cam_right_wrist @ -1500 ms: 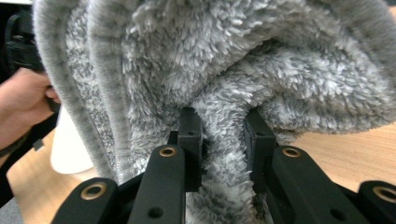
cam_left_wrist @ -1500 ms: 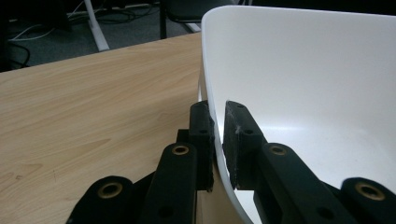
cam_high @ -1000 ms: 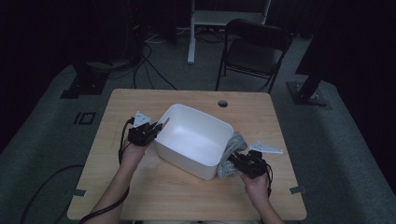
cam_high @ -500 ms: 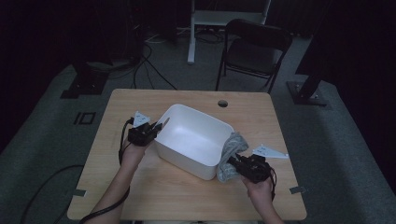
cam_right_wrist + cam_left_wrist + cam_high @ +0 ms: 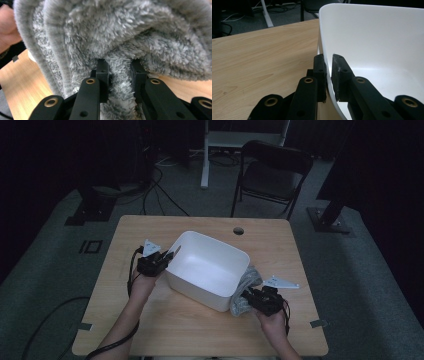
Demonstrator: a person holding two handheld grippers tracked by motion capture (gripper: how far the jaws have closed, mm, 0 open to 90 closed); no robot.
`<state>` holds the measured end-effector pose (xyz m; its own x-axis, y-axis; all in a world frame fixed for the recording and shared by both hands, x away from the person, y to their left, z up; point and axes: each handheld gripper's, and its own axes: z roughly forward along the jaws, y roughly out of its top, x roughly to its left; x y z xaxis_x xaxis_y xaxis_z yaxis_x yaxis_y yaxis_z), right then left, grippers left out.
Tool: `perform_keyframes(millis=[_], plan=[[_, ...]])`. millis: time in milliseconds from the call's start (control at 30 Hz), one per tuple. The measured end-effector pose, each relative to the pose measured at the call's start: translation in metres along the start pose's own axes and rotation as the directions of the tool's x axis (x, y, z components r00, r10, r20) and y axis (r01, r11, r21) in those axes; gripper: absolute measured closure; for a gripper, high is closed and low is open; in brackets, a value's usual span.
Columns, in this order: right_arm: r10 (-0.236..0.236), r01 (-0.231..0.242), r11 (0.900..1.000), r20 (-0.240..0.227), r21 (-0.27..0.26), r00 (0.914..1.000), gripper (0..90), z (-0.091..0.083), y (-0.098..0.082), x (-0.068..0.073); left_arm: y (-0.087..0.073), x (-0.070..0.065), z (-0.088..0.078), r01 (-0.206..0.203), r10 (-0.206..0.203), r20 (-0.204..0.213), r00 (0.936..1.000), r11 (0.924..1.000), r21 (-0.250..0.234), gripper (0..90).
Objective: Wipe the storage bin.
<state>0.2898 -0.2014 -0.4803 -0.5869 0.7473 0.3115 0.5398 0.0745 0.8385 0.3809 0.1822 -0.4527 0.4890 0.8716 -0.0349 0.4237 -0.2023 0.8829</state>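
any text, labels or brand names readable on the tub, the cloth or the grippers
None can be read.
white tub: plain walls inside and out, no label or mark.
grey fluffy cloth: no tag in sight.
left gripper and right gripper: black jaws with brass-coloured rivets, no lettering.
wooden table: bare wood grain, no print.

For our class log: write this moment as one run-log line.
left gripper: clamps bin wall | right gripper: grips grey cloth | bin: empty

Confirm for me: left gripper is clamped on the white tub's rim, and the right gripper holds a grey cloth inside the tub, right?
Not quite. The right gripper holds the grey cloth outside the white tub, against its wall, as the high view shows. The left gripper does clamp the rim.
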Motion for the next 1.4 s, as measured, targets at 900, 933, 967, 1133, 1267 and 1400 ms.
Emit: perform_keyframes(millis=[900, 933, 967, 1133, 1267, 1400], plan=[[-0.051, 0.048, 0.996, -0.047, -0.074, 0.9976, 74.2, -0.020, -0.002, 0.028, -0.001, 0.001, -0.001, -0.020, 0.020, 0.014, 0.9997, 0.9998, 0.000, 82.1], [-0.057, 0.054, 0.996, -0.044, -0.073, 0.9974, 74.2, -0.020, -0.002, 0.028, -0.001, 0.001, -0.001, -0.019, 0.019, 0.013, 0.9997, 0.9998, 0.000, 82.0], [-0.060, 0.057, 0.996, -0.040, -0.070, 0.9974, 74.3, -0.020, -0.002, 0.028, -0.001, 0.001, -0.001, -0.018, 0.018, 0.013, 0.9997, 0.9998, 0.000, 82.0], [-0.041, 0.041, 0.999, -0.018, 0.010, 0.9990, 74.1, -0.005, -0.015, 0.021, 0.000, 0.001, -0.001, -0.018, 0.018, 0.010, 0.9998, 0.9998, 0.002, 81.9], [-0.010, 0.011, 1.000, -0.035, 0.024, 0.9993, 73.6, -0.007, -0.013, 0.019, 0.000, 0.002, 0.000, -0.007, 0.007, 0.006, 1.0000, 1.0000, 0.001, 81.8], [-0.010, 0.009, 1.000, -0.092, -0.010, 0.9957, 72.9, -0.018, -0.010, 0.024, -0.001, 0.002, 0.000, 0.002, -0.002, 0.012, 0.9999, 1.0000, -0.005, 82.0]])
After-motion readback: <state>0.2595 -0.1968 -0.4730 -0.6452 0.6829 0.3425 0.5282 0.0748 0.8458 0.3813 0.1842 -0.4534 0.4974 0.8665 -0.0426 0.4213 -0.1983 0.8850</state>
